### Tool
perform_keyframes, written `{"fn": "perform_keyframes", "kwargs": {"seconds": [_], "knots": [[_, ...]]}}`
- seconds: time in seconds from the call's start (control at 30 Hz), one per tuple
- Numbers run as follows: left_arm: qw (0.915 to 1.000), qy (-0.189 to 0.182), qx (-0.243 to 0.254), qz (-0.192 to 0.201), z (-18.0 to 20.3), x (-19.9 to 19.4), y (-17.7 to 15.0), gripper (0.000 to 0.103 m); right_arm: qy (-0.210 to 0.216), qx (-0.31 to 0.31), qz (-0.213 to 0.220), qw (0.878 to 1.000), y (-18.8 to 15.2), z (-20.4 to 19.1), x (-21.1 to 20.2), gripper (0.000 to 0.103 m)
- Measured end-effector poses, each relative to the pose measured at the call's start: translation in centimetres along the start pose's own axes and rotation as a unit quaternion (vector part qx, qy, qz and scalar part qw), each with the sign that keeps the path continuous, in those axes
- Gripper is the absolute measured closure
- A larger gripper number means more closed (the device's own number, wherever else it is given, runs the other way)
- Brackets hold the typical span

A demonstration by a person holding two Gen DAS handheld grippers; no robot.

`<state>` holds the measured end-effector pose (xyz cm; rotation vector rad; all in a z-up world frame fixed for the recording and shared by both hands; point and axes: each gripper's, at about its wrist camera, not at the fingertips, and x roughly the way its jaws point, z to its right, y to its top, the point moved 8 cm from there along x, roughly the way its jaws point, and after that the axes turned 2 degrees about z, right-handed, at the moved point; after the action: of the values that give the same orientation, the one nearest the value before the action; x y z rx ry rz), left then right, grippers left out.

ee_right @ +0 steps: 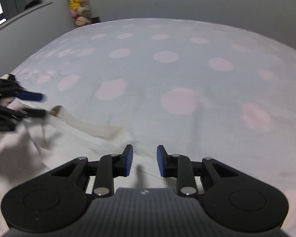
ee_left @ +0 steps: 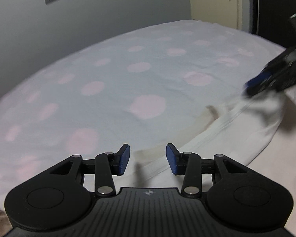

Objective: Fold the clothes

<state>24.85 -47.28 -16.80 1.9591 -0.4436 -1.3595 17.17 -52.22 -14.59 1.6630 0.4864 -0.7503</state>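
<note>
Now: white garment [ee_left: 236, 130] flat on spotted bed sheet [ee_left: 108, 79], near edge. Left gripper [ee_left: 148, 159] released, jaws apart, low over hem. Right gripper [ee_right: 144, 161] likewise released, empty, at left gripper's 2 o'clock. Both blurred.

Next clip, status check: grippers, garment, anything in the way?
Left gripper open, empty. Right gripper open, empty. White garment lies flat on dotted bedsheet, under both grippers, edge unfolded. Nothing in the way.
</note>
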Motion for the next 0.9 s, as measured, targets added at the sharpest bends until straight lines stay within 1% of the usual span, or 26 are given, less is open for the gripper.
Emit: {"fn": "perform_keyframes", "kwargs": {"seconds": [0.07,0.13,0.17,0.23,0.3,0.37,0.43,0.53,0.63,0.7,0.77,0.9], "knots": [[0.9995,0.032,-0.003,-0.005,-2.7,-1.5,-0.9,0.063,-0.024,0.008,0.001,1.0,-0.3,2.0,-1.5,0.072],[0.9974,0.068,-0.02,-0.012,-5.7,-2.9,-1.9,0.06,-0.05,0.027,0.0,0.998,-0.8,4.2,-3.1,0.072],[0.9953,0.088,-0.038,-0.015,-7.3,-3.7,-2.5,0.058,-0.061,0.037,-0.001,0.997,-1.1,5.2,-3.7,0.072],[0.9898,0.11,-0.087,-0.023,-10.1,-4.9,-3.9,0.056,-0.08,0.061,-0.001,0.995,-1.8,7.2,-4.7,0.072],[0.9841,0.104,-0.139,-0.037,-11.7,-5.6,-5.3,0.056,-0.093,0.082,-0.002,0.992,-2.4,8.7,-5.6,0.072],[0.9763,0.087,-0.192,-0.049,-12.5,-5.7,-6.6,0.056,-0.098,0.101,0.0,0.99,-2.9,9.6,-6.1,0.072],[0.9721,0.083,-0.214,-0.051,-12.6,-5.6,-7.4,0.056,-0.101,0.121,0.0,0.988,-3.5,10.5,-6.5,0.072],[0.9714,0.078,-0.215,-0.063,-12.1,-4.5,-8.1,0.056,-0.1,0.141,-0.002,0.985,-4.1,11.1,-6.3,0.072],[0.9695,0.073,-0.222,-0.073,-12.1,-3.7,-9.0,0.056,-0.074,0.17,-0.002,0.983,-4.4,11.0,-5.5,0.072],[0.9684,0.072,-0.227,-0.074,-12.2,-3.4,-9.3,0.056,-0.054,0.187,-0.005,0.981,-4.6,10.8,-4.7,0.072],[0.9675,0.071,-0.231,-0.074,-12.2,-3.3,-9.5,0.056,-0.046,0.193,-0.006,0.98,-4.8,10.5,-4.1,0.072],[0.969,0.057,-0.231,-0.064,-12.2,-3.4,-9.7,0.056,-0.026,0.195,-0.007,0.981,-5.1,9.6,-3.5,0.072]]}}
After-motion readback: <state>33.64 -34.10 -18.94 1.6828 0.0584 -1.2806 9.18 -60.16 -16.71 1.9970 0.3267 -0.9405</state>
